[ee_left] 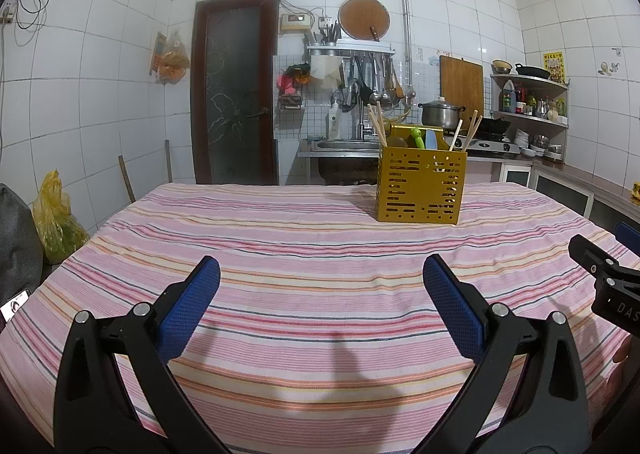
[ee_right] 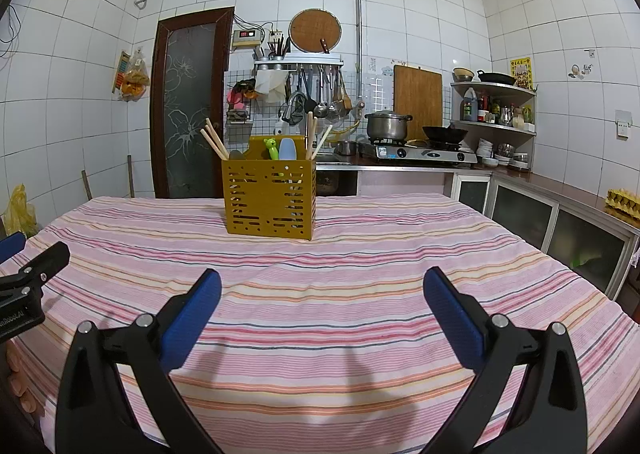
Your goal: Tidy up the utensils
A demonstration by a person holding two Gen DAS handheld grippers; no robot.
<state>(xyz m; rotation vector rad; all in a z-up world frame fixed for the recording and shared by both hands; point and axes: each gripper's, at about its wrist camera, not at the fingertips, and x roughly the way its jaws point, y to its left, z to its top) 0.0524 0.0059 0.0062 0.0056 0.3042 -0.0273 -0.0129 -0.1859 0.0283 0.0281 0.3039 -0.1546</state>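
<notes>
My right camera shows the egg tray (ee_right: 623, 203) far right; my left camera shows a yellow bag (ee_left: 56, 222) instead. Both the left gripper (ee_left: 320, 282) and right gripper (ee_right: 322, 288) hang wide apart, empty, over the striped cloth (ee_right: 360, 294). The yellow utensil box (ee_right: 270, 198) stands ahead, well apart.

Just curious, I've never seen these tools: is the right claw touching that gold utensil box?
Apart. In the right wrist view, the open right gripper sits well short of the gold utensil holder, with striped tablecloth between.
</notes>
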